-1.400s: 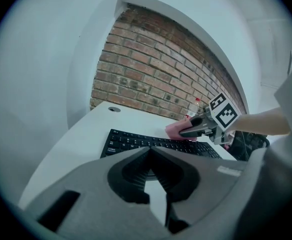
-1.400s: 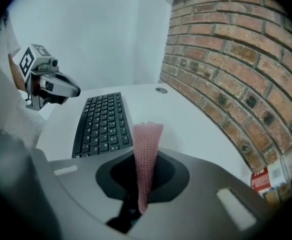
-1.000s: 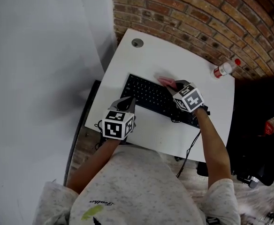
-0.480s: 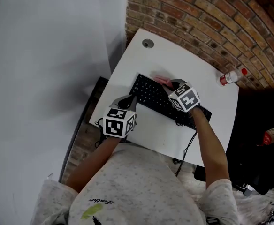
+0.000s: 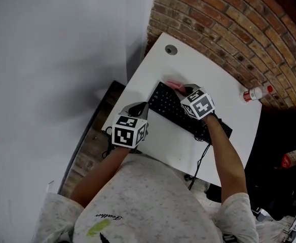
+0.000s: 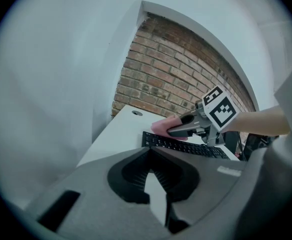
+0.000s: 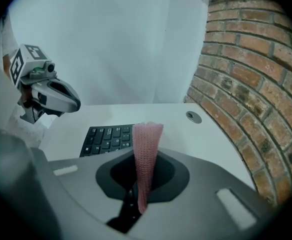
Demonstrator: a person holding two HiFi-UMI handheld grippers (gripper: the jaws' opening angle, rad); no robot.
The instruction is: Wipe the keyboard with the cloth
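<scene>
The right gripper (image 5: 187,91) pinches the pink cloth (image 7: 146,149) in a narrow fold over the left end of the keyboard (image 5: 183,113), while the left gripper (image 6: 150,154) hangs closed and empty near the desk's front corner. With nothing bracing it, the keyboard could skid, or bare jaw tips could scrape the keys. The white desk (image 5: 209,67) carries a bottle (image 5: 254,92) at its right edge, with a brick wall (image 5: 229,19) behind.

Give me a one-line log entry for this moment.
step: wipe keyboard | right gripper: shut on pink cloth, cloth at keyboard's far-left corner | left gripper: shut, empty, over table near edge
</scene>
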